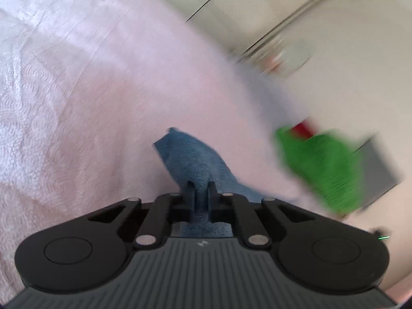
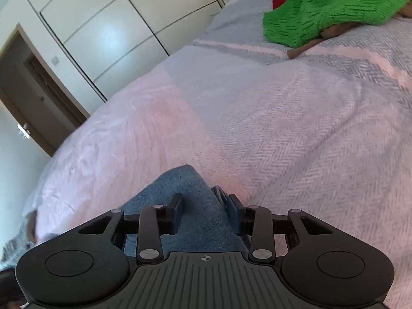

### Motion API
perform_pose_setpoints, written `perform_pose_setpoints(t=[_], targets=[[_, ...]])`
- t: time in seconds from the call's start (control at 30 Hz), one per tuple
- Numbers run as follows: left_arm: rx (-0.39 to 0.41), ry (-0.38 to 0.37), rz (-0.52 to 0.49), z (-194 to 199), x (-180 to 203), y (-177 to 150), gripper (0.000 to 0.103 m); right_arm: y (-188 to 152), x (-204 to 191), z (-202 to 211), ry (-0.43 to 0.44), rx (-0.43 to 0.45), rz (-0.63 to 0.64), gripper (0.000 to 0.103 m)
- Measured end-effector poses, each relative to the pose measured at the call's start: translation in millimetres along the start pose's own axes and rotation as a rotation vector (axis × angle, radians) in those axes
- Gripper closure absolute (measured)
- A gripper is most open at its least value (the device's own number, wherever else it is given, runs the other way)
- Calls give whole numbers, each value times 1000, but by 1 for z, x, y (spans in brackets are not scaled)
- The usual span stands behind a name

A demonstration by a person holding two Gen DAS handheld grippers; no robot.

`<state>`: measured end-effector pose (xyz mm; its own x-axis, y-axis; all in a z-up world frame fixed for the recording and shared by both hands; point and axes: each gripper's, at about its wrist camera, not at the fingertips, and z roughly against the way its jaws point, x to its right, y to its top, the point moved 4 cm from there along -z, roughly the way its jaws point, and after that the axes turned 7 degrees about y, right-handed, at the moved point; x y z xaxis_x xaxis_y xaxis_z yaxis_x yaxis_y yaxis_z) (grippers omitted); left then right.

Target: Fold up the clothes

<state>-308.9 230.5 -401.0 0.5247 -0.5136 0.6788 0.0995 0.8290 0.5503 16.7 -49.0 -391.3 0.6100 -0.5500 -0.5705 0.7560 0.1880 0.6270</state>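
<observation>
One blue cloth [image 1: 191, 159] on one pink bed cover [image 1: 77, 90], pinched tight in the left gripper [image 1: 201, 188], lying between the spread fingers of the right gripper [image 2: 204, 203]. One green cloth [image 2: 334, 7] at 1 o'clock, cut off by the frame, blurred in the left view.

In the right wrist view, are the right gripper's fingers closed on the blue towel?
No, the right gripper stands open, its fingers set apart on either side of the blue towel without pinching it.
</observation>
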Motion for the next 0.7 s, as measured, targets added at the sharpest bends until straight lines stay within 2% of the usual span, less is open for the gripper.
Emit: perform_pose_setpoints(t=[0.03, 0.1, 0.17, 0.23, 0.33, 0.4, 0.53, 0.57, 0.7], targets=[[5, -1, 4, 0, -4, -1, 97, -1, 0, -6, -4, -7, 5, 67], [-23, 85, 18, -13, -20, -8, 97, -4, 0, -19, -15, -22, 13, 67], [-53, 146, 52, -29, -31, -9, 87, -3, -6, -18, -27, -13, 49, 67], [-67, 187, 42, -32, -26, -4, 86, -1, -13, -14, -39, 1, 92, 66], [-49, 247, -53, -22, -7, 4, 85, 3, -24, -8, -57, 22, 155, 66], [-4, 284, -119, -13, 7, 8, 85, 5, -32, -5, -70, 37, 198, 66], [64, 301, -266, -6, 43, 8, 84, 1, -55, -17, -99, 41, 357, 66], [63, 305, -307, -7, 51, 7, 84, -3, -59, -25, -108, 25, 400, 66], [-56, 375, -470, -49, 58, -15, 82, -24, -57, -60, -206, -36, 557, 67]])
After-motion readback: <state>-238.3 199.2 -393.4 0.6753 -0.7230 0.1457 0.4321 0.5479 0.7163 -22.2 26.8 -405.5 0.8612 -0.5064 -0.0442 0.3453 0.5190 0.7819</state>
